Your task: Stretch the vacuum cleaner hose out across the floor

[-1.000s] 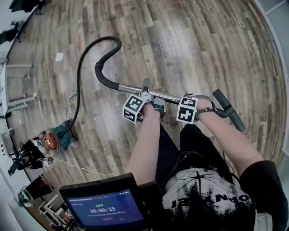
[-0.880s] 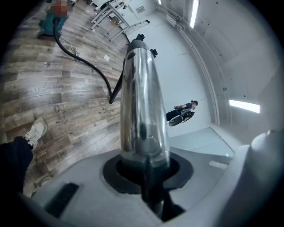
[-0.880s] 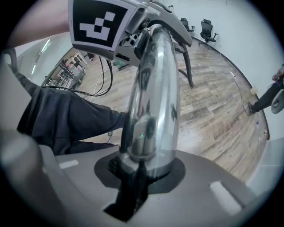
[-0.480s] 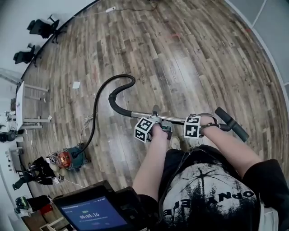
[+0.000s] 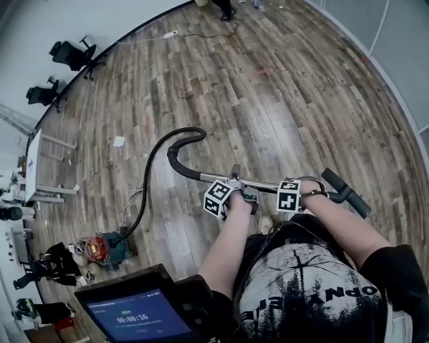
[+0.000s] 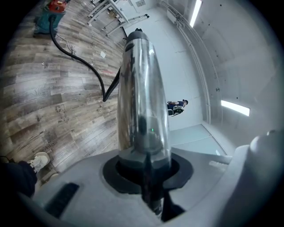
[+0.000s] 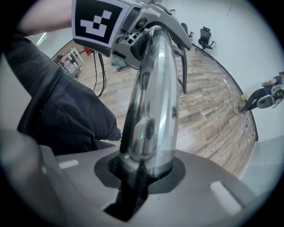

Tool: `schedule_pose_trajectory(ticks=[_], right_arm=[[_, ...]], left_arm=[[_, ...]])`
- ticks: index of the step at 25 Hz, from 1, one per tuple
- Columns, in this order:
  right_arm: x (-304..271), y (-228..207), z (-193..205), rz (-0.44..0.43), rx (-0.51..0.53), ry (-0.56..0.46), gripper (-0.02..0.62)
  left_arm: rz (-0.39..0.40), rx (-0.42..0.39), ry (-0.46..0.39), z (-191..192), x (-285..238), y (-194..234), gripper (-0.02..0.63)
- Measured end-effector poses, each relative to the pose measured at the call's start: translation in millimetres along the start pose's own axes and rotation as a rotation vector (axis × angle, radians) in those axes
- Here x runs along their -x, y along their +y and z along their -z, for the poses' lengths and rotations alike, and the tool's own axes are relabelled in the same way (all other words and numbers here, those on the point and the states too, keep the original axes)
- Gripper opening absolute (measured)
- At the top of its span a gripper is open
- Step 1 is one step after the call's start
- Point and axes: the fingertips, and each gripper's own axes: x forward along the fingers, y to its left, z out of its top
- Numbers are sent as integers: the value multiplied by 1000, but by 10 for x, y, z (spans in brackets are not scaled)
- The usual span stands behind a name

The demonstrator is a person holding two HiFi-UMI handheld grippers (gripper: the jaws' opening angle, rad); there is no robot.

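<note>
The vacuum cleaner (image 5: 104, 248) stands on the wood floor at the lower left. Its black hose (image 5: 149, 169) runs up from it, loops, and joins a chrome tube (image 5: 268, 185) held level in front of me. A black end piece (image 5: 345, 193) sticks out to the right. My left gripper (image 5: 236, 186) is shut on the tube near its middle. My right gripper (image 5: 305, 189) is shut on it closer to the black end. In the left gripper view the chrome tube (image 6: 142, 97) rises from the clamped jaws, with the hose (image 6: 80, 62) trailing over the floor. The right gripper view shows the tube (image 7: 153, 97) running to the left gripper's marker cube (image 7: 95, 20).
Office chairs (image 5: 70, 53) and a white table (image 5: 33, 167) line the left wall. A paper scrap (image 5: 118, 141) and a thin white cable (image 5: 134, 195) lie near the hose. Gear (image 5: 47, 264) sits beside the vacuum. A person (image 5: 224, 7) stands at the far wall. My shoe (image 5: 267, 224) is below the tube.
Both grippers have lifted the tube together, and the hose loop has drawn narrower. The view has tilted up, showing more far floor and the left wall.
</note>
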Motion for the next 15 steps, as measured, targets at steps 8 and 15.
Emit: schedule_pose_trajectory(ticks=[8, 15], right_arm=[[94, 376, -230, -86, -33, -45, 92], [396, 612, 46, -240, -4, -104, 94]], left_arm=[[56, -64, 12, -123, 289, -80, 77], [161, -109, 39, 225, 492, -508, 72]])
